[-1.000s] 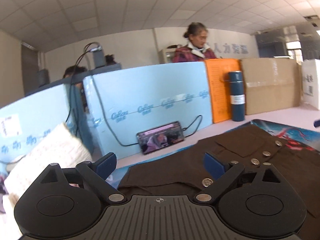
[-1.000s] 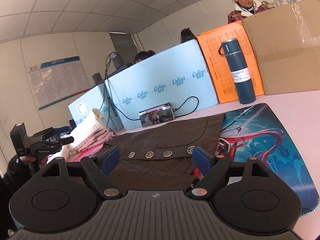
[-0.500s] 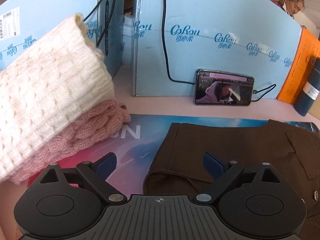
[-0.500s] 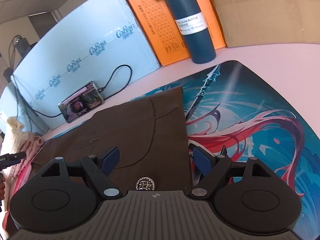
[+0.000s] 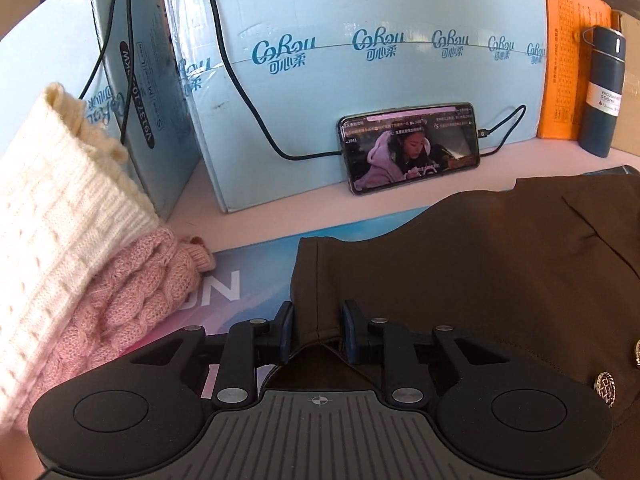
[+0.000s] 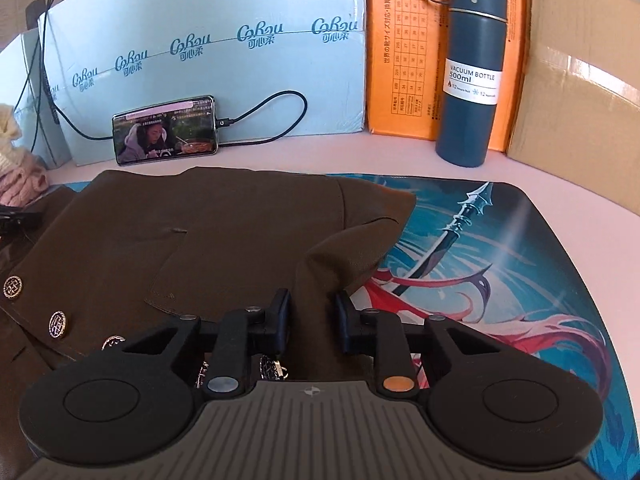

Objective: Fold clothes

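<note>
The left gripper (image 5: 316, 330) is seen closing on the left edge of a brown jacket (image 5: 460, 272), and a raised fold of the cloth is caught between its blue pads (image 5: 286, 330). The right gripper (image 6: 310, 320) is likewise closing on the jacket's right edge, where a ridge of cloth is pinched up between the jaws (the pads appear to press on it in both views). The jacket is spread flat on a printed mat (image 6: 520, 272), which lies on a pale table (image 6: 400, 162).

Beyond the jacket's right edge a wide stretch of bare mat is left open. On the left, only a narrow strip of mat (image 5: 228, 284) is left between the jacket's edge and a stack of knitwear, a white sweater (image 5: 60, 200) lying on a pink one (image 5: 132, 292). Past the jacket's far edge a band of bare table is left before a phone (image 5: 410, 146), which is propped against a light blue box (image 5: 360, 80) with a cable plugged in.

The knitwear stack is shown fully only in the left view; in the right view a small part of it (image 6: 16, 176) is seen at the frame's edge. The bottle (image 6: 470, 68) is read clearly only in the right view, standing before an orange box (image 6: 400, 60) and beside a cardboard box (image 6: 580, 80). Metal buttons (image 6: 56, 324) are seen in both views.
</note>
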